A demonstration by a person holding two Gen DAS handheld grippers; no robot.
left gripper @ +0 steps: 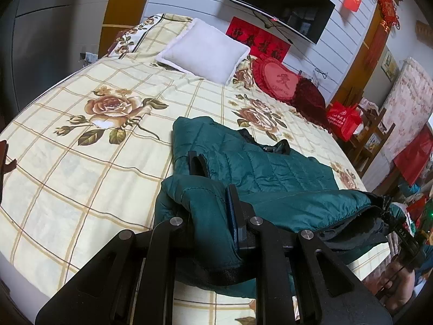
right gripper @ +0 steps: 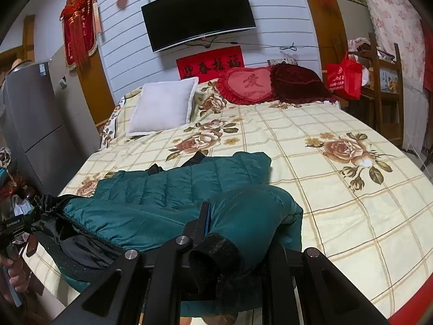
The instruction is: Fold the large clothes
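Note:
A dark teal quilted jacket (left gripper: pixel 259 162) (right gripper: pixel 173 189) lies across the near part of the bed (left gripper: pixel 81 162) (right gripper: pixel 351 216), its near edge lifted off the sheet. My left gripper (left gripper: pixel 213 176) is shut on a bunched teal fold at the jacket's left end. My right gripper (right gripper: pixel 224 216) is shut on a sleeve; the sleeve's black cuff (right gripper: pixel 216 254) droops over the jaws and hides the right finger. The black lining (right gripper: pixel 78 246) shows under the raised hem between the two grippers. Each gripper also appears at the edge of the other's view, with a hand on it.
A white pillow (left gripper: pixel 203 51) (right gripper: pixel 165 108), a red heart cushion (right gripper: pixel 249 85) and a dark red cushion (right gripper: pixel 297 82) lie at the bed's head. A TV (right gripper: pixel 199 13) hangs above. A grey fridge (right gripper: pixel 35 124) stands left; a wooden chair (right gripper: pixel 384 81) with a red bag (right gripper: pixel 343 78) stands right.

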